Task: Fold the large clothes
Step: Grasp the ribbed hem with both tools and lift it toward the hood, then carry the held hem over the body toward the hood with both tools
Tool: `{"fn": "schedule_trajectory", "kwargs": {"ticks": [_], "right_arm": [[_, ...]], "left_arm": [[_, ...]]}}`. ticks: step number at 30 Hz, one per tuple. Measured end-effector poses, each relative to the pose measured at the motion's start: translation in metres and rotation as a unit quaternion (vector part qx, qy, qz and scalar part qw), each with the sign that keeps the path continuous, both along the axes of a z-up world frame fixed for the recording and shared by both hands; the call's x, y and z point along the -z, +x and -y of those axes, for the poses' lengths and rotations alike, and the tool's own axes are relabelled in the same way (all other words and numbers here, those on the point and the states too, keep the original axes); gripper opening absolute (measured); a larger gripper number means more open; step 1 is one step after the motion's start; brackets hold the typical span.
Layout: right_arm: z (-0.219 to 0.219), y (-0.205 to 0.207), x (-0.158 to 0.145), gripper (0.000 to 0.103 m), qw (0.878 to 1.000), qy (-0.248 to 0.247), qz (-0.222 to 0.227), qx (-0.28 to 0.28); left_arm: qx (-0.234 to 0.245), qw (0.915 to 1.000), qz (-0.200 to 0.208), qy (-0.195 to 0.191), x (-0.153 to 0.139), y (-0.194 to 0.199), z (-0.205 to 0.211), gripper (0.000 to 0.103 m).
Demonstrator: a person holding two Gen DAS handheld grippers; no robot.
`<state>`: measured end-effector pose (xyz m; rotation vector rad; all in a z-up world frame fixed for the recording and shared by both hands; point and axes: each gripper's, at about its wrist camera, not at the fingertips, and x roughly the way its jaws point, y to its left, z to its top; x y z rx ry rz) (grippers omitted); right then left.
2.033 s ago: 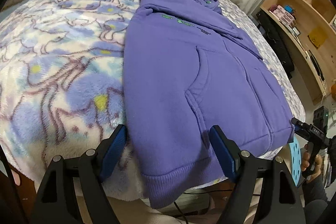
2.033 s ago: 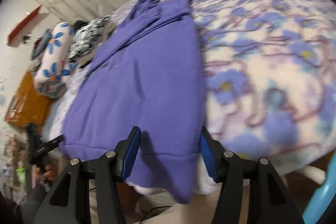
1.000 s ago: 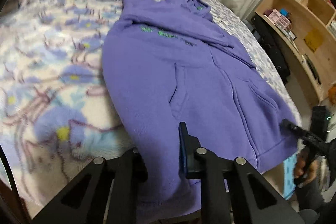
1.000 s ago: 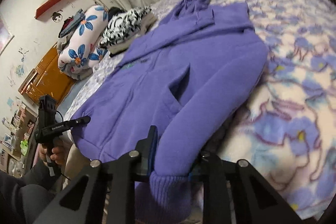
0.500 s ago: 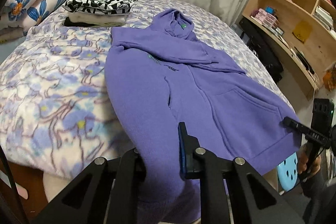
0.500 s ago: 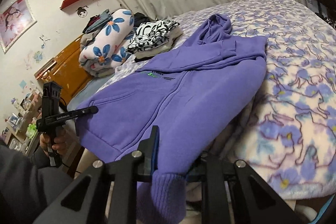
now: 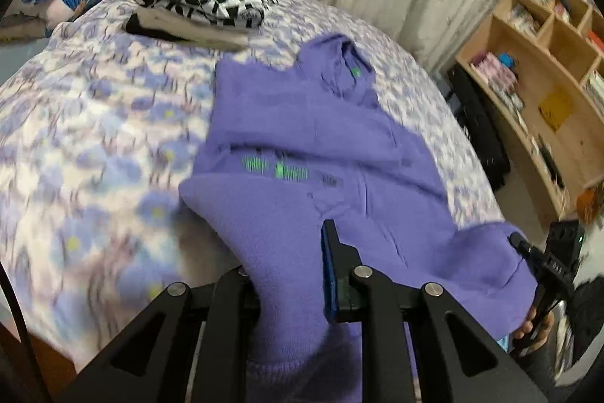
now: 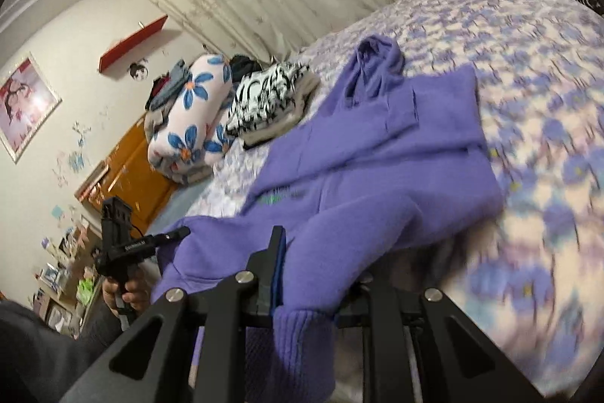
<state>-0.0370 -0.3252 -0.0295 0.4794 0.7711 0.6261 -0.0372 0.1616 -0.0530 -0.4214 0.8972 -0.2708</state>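
We judge that the fold is only at its beginning. The purple hoodie (image 7: pixel 309 153) lies on the bed (image 7: pixel 94 138) with its hood at the far side, and the sleeves seem to be already laid across the chest. The near hem is lifted off the bed, so the bottom-to-top fold is started but not finished. The hem must still be carried to the far side and laid down flat.

The left tool (image 7: pixel 290 274) is closed tightly on the near left corner of the hem, and the ribbed edge hangs below the jaws. The right tool (image 8: pixel 321 274) is closed in the same way on the near right corner. In each view we see the other tool at the opposite corner.

Far on the bed is a stack of folded clothes (image 7: pixel 204 2), and beside it a rolled flower blanket (image 8: pixel 192 123).
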Motion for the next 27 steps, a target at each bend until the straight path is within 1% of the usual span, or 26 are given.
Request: {"fn": "schedule_trajectory", "kwargs": {"ticks": [2, 3, 5, 6, 7, 9, 10, 11, 12, 13, 14, 15, 17, 21, 24, 27], "right_arm": [[-0.002, 0.029, -0.009, 0.02, 1.0, -0.003, 0.008, 0.008], [-0.003, 0.04, -0.012, 0.02, 1.0, -0.007, 0.011, 0.011], [-0.004, 0.074, -0.019, 0.02, 0.999, -0.018, 0.01, 0.025], [-0.003, 0.089, -0.02, 0.022, 0.999, -0.018, 0.006, 0.031], [-0.002, 0.105, -0.021, 0.023, 0.999, -0.017, 0.0, 0.037], [0.001, 0.135, -0.019, 0.026, 0.998, -0.01, -0.022, 0.05], [0.004, 0.152, -0.014, 0.034, 0.998, 0.004, -0.04, 0.054], [0.005, 0.162, -0.009, 0.049, 0.997, 0.022, -0.053, 0.052], [0.006, 0.174, -0.001, 0.054, 0.995, 0.046, -0.069, 0.052], [0.007, 0.183, 0.006, 0.064, 0.993, 0.064, -0.08, 0.052], [0.007, 0.191, 0.015, 0.07, 0.992, 0.074, -0.089, 0.051], [0.007, 0.196, 0.02, 0.071, 0.991, 0.073, -0.095, 0.054], [0.006, 0.206, 0.032, 0.071, 0.99, 0.061, -0.106, 0.063], [0.01, 0.217, 0.055, 0.072, 0.989, 0.032, -0.118, 0.08], [0.012, 0.223, 0.065, 0.072, 0.989, -0.026, -0.111, 0.098], [0.01, 0.233, 0.071, 0.072, 0.984, -0.102, -0.098, 0.111]], "left_arm": [[-0.011, 0.9999, 0.007, 0.001, -0.009, 0.027, -0.003, 0.026], [-0.018, 0.9997, 0.013, 0.004, -0.014, 0.041, -0.003, 0.029], [-0.022, 0.9995, 0.024, 0.006, -0.024, 0.069, -0.005, 0.035], [-0.021, 0.9996, 0.021, 0.0, -0.026, 0.086, -0.005, 0.039], [-0.019, 0.9996, 0.019, -0.01, -0.028, 0.102, -0.006, 0.046], [-0.021, 0.9993, 0.01, -0.029, -0.027, 0.132, -0.008, 0.054], [-0.02, 0.9991, 0.001, -0.037, -0.024, 0.148, -0.009, 0.064], [-0.025, 0.9988, -0.004, -0.042, -0.022, 0.16, -0.01, 0.079], [-0.034, 0.9984, -0.003, -0.046, -0.019, 0.171, -0.012, 0.084], [-0.04, 0.998, 0.0, -0.048, -0.017, 0.179, -0.014, 0.09], [-0.046, 0.9976, 0.001, -0.051, -0.014, 0.189, -0.016, 0.091], [-0.051, 0.9972, -0.001, -0.054, -0.01, 0.201, -0.018, 0.091], [-0.058, 0.9973, -0.013, -0.044, 0.002, 0.216, -0.021, 0.091], [-0.057, 0.9971, -0.049, 0.008, 0.036, 0.246, -0.016, 0.091], [-0.05, 0.9955, -0.066, 0.045, 0.061, 0.256, -0.011, 0.091], [-0.038, 0.9923, -0.076, 0.09, 0.081, 0.265, -0.005, 0.091]]}}
